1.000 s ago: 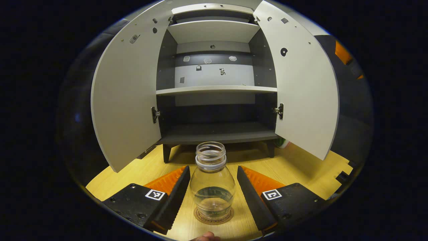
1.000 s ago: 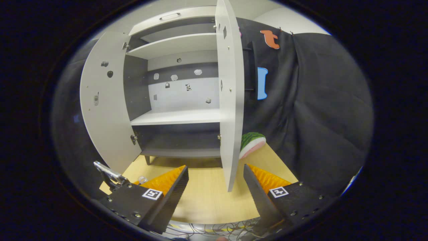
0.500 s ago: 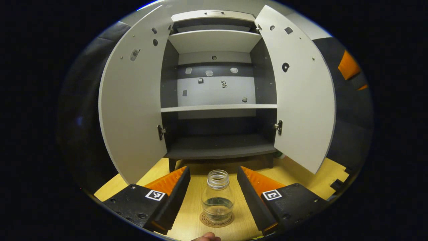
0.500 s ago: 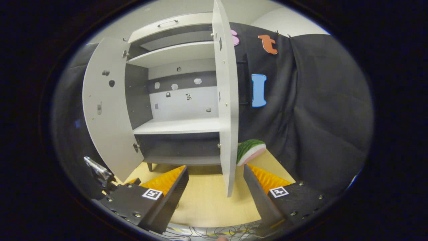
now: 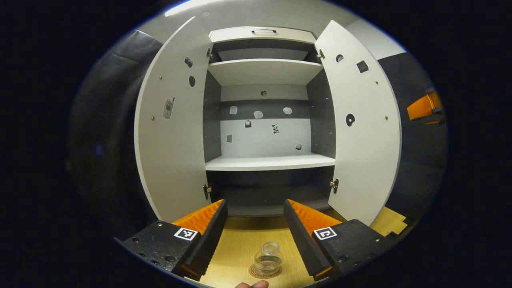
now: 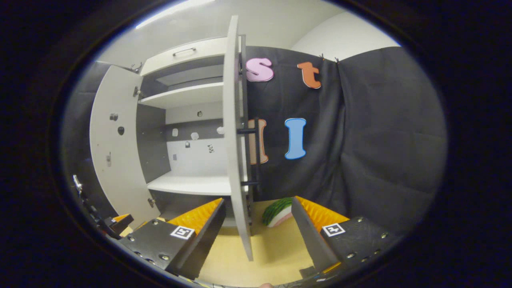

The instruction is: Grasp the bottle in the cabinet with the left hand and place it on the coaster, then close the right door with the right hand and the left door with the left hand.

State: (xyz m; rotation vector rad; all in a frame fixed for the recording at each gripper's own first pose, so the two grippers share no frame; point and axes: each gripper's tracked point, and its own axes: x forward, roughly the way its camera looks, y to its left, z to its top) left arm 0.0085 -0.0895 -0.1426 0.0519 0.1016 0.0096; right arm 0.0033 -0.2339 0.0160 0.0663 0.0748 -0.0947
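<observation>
A clear glass bottle (image 5: 268,258) without a cap stands upright on a round brown coaster (image 5: 256,272) on the wooden table. My left gripper (image 5: 255,236) is open, raised above and behind the bottle, touching nothing. The cabinet (image 5: 264,120) stands with both doors swung out: left door (image 5: 176,128) and right door (image 5: 362,132). In the right gripper view the right door (image 6: 236,160) is seen edge-on, its dark bar handle (image 6: 256,156) on the outer face. My right gripper (image 6: 258,228) is open, its fingers on either side of the door's lower edge, apart from it.
A watermelon slice (image 6: 276,210) lies on the table (image 6: 276,248) behind the right door. The cabinet's white middle shelf (image 5: 270,162) and dark bottom shelf (image 5: 256,210) are bare. The other gripper (image 6: 108,222) shows at far left in the right gripper view.
My left gripper has drawn back and up from the bottle, which now looks small and low. My right gripper has moved right and up toward the outer side of the right door.
</observation>
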